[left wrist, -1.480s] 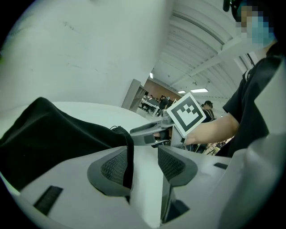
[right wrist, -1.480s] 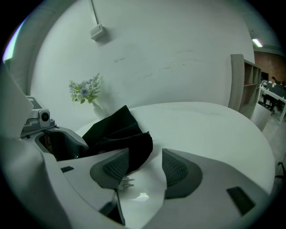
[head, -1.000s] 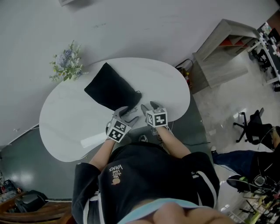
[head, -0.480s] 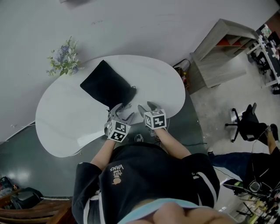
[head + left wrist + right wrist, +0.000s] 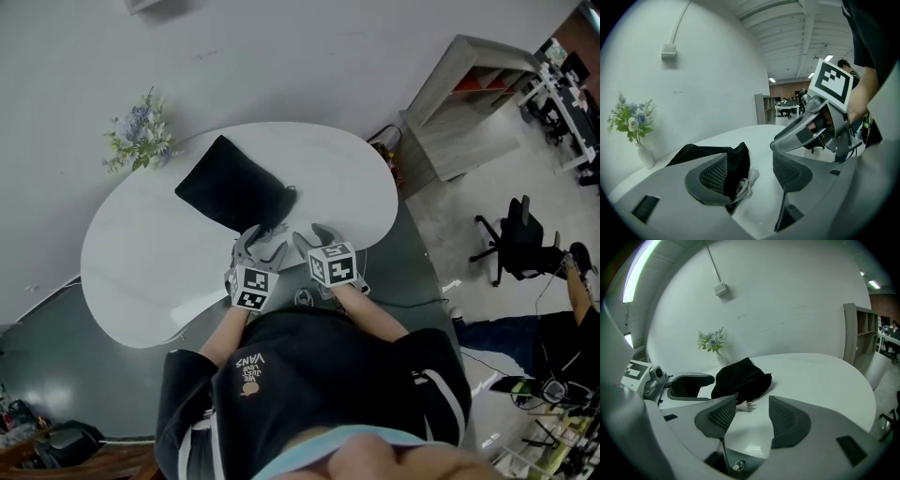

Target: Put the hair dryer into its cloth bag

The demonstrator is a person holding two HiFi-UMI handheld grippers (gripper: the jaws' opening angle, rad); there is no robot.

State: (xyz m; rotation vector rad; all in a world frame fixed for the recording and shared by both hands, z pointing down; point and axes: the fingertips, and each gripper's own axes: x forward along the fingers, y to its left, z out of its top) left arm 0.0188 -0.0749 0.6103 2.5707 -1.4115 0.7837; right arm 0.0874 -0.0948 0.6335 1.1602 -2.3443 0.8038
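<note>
Looks pretty much done to me: the soft black cloth bag (image 5: 230, 192) lies bulging on the white rounded table (image 5: 141, 262), and the hair dryer itself doesn't show anywhere, so I'm guessing it's inside. The only thing left out is a bit of white cord and plug (image 5: 743, 185) poking from the bag's mouth, on the end facing the person. So what's left is probably tucking that in and closing the bag. The left gripper (image 5: 754, 169) has its tongs spread wide with nothing clamped, the bag's mouth and cord just past them. The right gripper (image 5: 751, 416) is also wide and empty, near the table's front edge. Otherwise the table only has a small vase of pale blue and white flowers (image 5: 141, 131) at the far edge. Room-wise: plain white wall (image 5: 281, 56), dark grey floor (image 5: 47, 375), pale wooden shelf unit (image 5: 469, 103), black office chair (image 5: 516, 248).
</note>
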